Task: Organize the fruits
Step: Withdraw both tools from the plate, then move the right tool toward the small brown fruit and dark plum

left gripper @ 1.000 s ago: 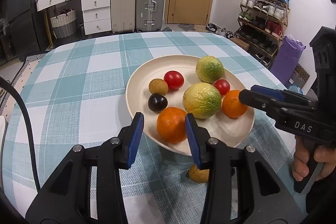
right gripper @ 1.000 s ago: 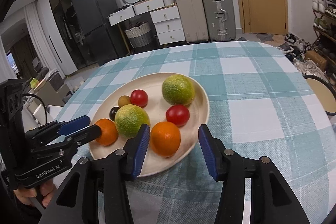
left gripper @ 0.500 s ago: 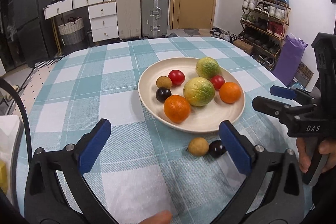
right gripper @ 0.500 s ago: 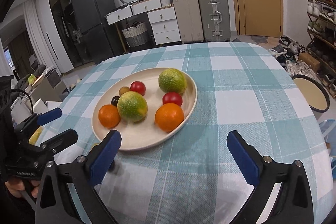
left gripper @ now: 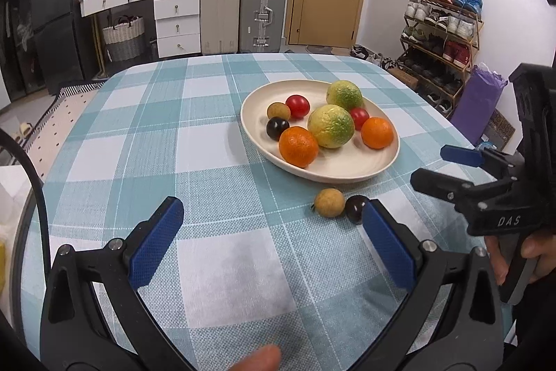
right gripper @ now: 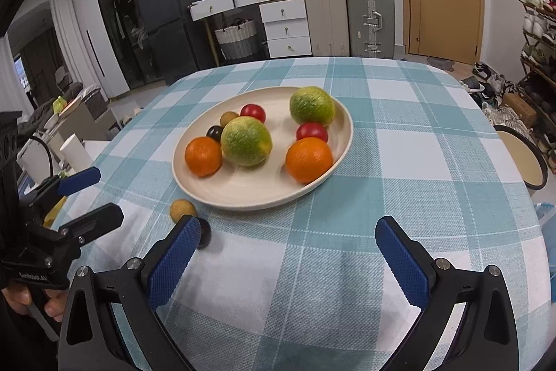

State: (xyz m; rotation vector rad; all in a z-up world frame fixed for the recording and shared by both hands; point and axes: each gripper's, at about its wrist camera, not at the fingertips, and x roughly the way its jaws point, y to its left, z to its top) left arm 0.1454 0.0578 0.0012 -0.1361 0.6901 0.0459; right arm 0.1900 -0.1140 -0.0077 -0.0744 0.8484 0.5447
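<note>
A cream plate (left gripper: 347,167) (right gripper: 243,193) on the checked tablecloth holds two oranges (left gripper: 298,146) (right gripper: 308,159), two green-yellow citrus fruits (left gripper: 330,126) (right gripper: 246,140), two red tomatoes (left gripper: 297,106), a tan longan and a dark plum. A second tan longan (left gripper: 329,202) (right gripper: 182,209) and a dark plum (left gripper: 356,208) (right gripper: 204,233) lie on the cloth by the plate's near rim. My left gripper (left gripper: 271,246) is open and empty, back from the plate. My right gripper (right gripper: 288,252) is open and empty, also near the front edge.
The round table (left gripper: 146,134) has a teal-and-white cloth. Suitcases (left gripper: 264,13), white drawers and a door stand behind it. A shoe rack (left gripper: 441,33) is at the right. A round stool (right gripper: 521,155) sits off the table's right edge.
Both grippers have opened wide and pulled back from the plate, each leaving an orange on it. The loose longan and plum on the cloth are now in view.
</note>
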